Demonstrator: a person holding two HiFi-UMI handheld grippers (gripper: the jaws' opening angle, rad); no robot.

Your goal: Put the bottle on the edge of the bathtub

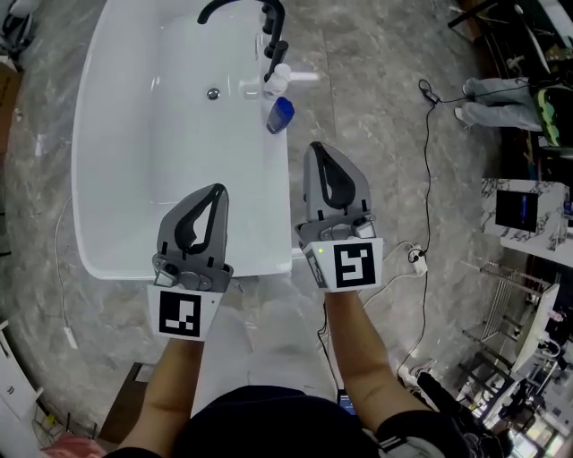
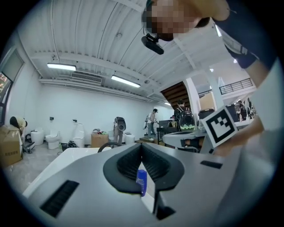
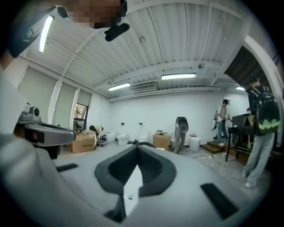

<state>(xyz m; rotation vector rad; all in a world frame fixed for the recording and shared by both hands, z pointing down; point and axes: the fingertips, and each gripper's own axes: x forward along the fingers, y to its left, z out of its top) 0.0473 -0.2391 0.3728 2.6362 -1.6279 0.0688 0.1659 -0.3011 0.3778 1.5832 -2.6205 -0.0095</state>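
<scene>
The white bathtub (image 1: 112, 161) fills the left of the head view, and the left gripper (image 1: 218, 190) hangs over its near end. Its jaws are clenched tip to tip with nothing between them, most likely because it has no part left to play. Further right, the blue bottle (image 1: 280, 114) stands upright on the bathtub's right rim, just beside the black faucet (image 1: 242, 7) and near a white container (image 1: 277, 79). That flat ledge beside the fittings is broad enough to keep it from tipping into the basin or onto the marble floor (image 1: 376, 54). The left gripper view shows the bottle only through the gap behind the jaw tips, well apart from them. The right gripper (image 1: 315, 148) hovers just outside the rim, short of the bottle, likewise clenched and empty, so the placing seems finished. At the far right a person's legs (image 1: 497, 89) show, well away from the bathtub. Counted: one bathtub, one faucet, one blue bottle, one white container and two grippers.
</scene>
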